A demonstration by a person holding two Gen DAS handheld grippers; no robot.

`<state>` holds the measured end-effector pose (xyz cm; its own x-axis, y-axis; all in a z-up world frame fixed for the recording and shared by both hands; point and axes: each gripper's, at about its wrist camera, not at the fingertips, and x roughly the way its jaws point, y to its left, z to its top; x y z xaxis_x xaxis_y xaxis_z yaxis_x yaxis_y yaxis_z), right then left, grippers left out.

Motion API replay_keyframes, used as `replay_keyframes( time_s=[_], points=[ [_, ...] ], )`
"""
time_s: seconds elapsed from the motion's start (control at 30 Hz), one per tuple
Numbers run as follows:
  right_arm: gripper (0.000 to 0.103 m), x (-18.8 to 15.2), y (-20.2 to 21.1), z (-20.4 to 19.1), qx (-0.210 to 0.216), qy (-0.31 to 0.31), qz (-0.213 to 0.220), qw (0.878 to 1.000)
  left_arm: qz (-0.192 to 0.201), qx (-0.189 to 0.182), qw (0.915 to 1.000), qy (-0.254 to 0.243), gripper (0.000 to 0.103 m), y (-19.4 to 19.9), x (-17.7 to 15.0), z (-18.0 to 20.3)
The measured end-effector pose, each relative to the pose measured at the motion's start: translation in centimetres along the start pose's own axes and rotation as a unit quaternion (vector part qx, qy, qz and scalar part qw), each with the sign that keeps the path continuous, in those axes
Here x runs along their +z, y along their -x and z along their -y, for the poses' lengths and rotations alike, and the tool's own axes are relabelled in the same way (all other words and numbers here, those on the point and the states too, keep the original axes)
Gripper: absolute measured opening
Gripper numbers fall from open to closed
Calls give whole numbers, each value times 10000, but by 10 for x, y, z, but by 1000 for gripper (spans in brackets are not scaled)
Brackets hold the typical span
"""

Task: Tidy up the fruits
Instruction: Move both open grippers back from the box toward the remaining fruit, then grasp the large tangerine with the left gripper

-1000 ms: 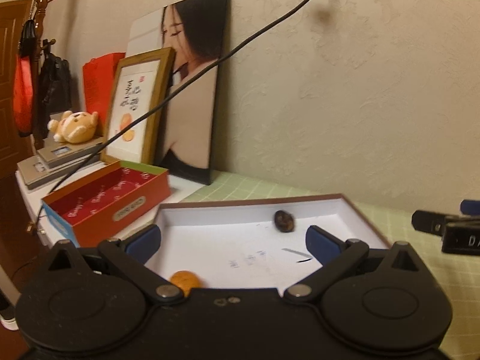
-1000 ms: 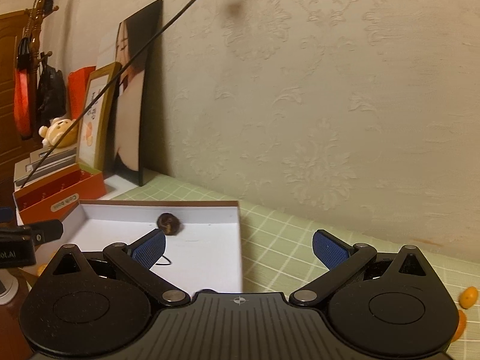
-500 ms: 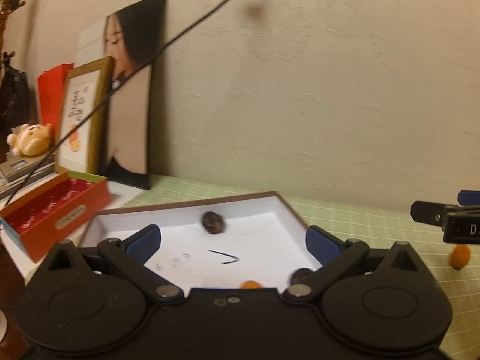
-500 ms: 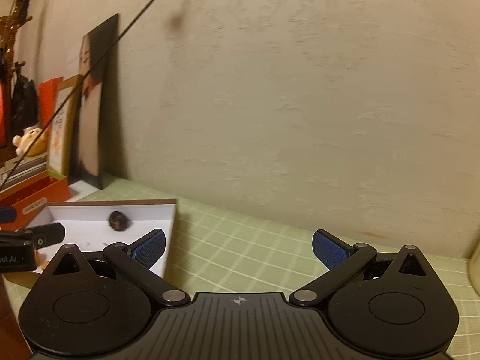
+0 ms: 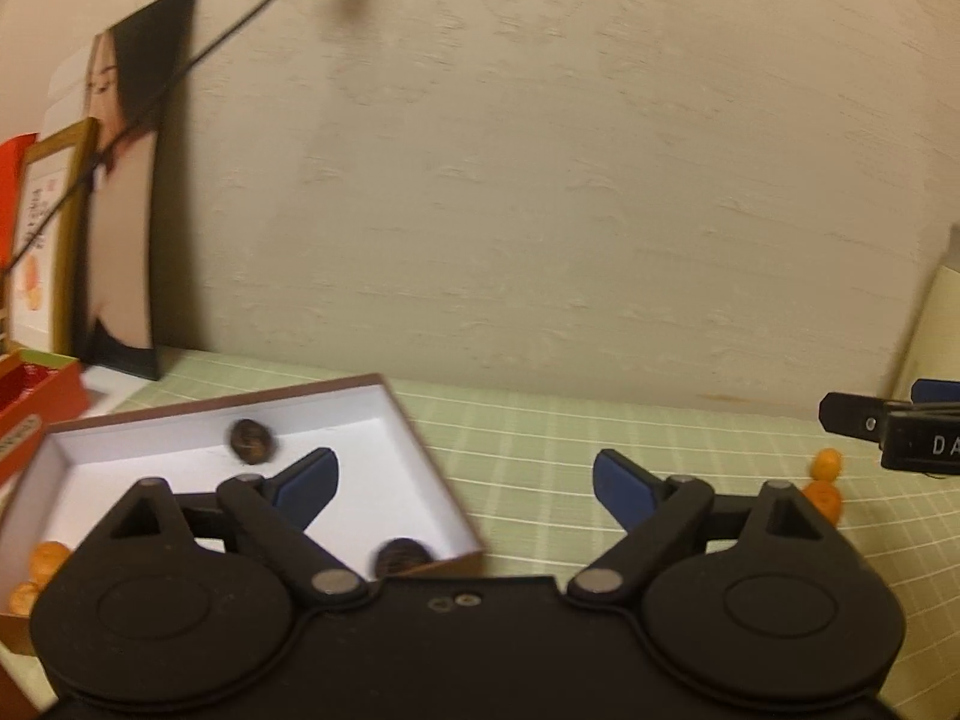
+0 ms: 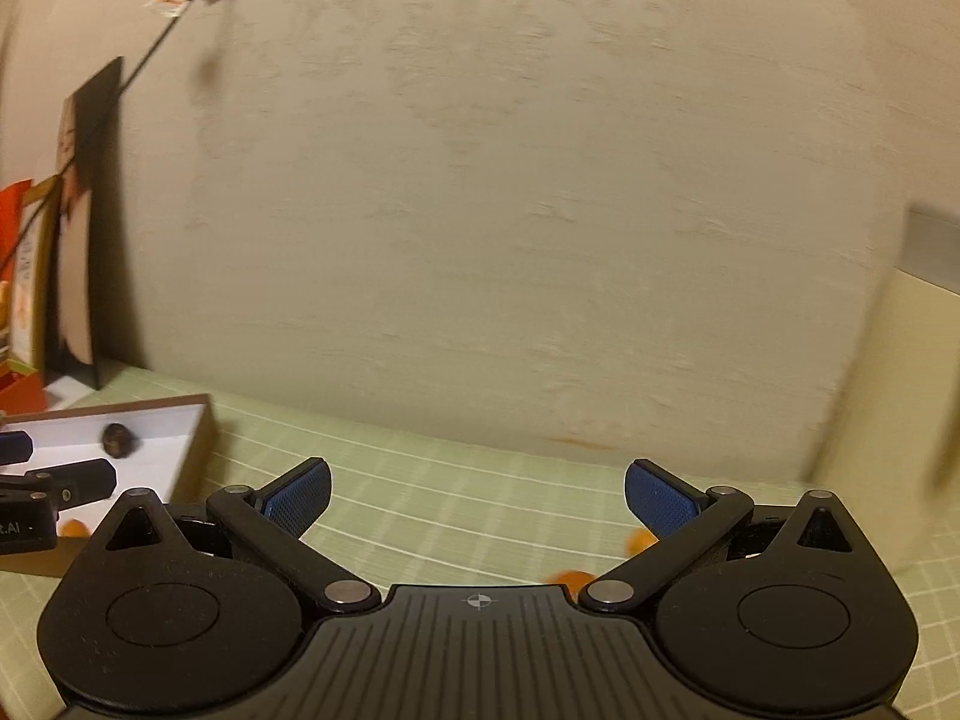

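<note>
A shallow white box with a brown rim (image 5: 414, 438) lies at the left on the green checked cloth. It holds two dark round fruits (image 5: 251, 441) (image 5: 403, 557) and small orange fruits (image 5: 48, 558) in its near left corner. My left gripper (image 5: 465, 483) hangs over the box's right corner. Its jaws are closing and nothing is between them. Two orange fruits (image 5: 827, 463) lie on the cloth at the right, below my right gripper (image 5: 882, 414). In the right wrist view my right gripper (image 6: 477, 495) stands open and empty, with orange fruits (image 6: 637, 540) blurred just behind its right finger.
A tall portrait print (image 5: 126, 210) and a framed picture (image 5: 42, 240) lean on the wall at the left, with a red box (image 5: 36, 396) below them. A black cable (image 5: 240, 30) crosses the upper left. A pale upright object (image 5: 936, 330) stands at the right edge.
Both views have swung to the right. The white box slid towards the left of each picture, and the loose orange fruits came into sight. The left jaws stand a little narrower.
</note>
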<state>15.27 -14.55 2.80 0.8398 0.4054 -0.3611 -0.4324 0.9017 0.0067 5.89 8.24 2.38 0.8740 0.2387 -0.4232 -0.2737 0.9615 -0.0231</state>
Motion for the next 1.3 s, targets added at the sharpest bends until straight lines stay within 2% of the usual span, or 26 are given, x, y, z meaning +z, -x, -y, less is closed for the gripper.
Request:
replay_keyframes(
  time_s=[0.57, 0.93, 1.23, 1.3],
  points=[
    [103, -28, 25, 99, -1074, -454, -133, 9931, -234, -826, 9956, -384, 79, -35, -12, 96],
    [103, -48, 32, 145, -1392, -694, -297, 9874, -471, -1200, 9901, -557, 73, -59, -28, 150],
    [103, -57, 24, 167, -1490, -816, -421, 9846, -690, -1447, 9848, -670, 65, -75, -37, 187],
    [103, -57, 22, 170, -1512, -832, -442, 9840, -755, -1479, 9838, -675, 60, -80, -39, 193]
  ],
)
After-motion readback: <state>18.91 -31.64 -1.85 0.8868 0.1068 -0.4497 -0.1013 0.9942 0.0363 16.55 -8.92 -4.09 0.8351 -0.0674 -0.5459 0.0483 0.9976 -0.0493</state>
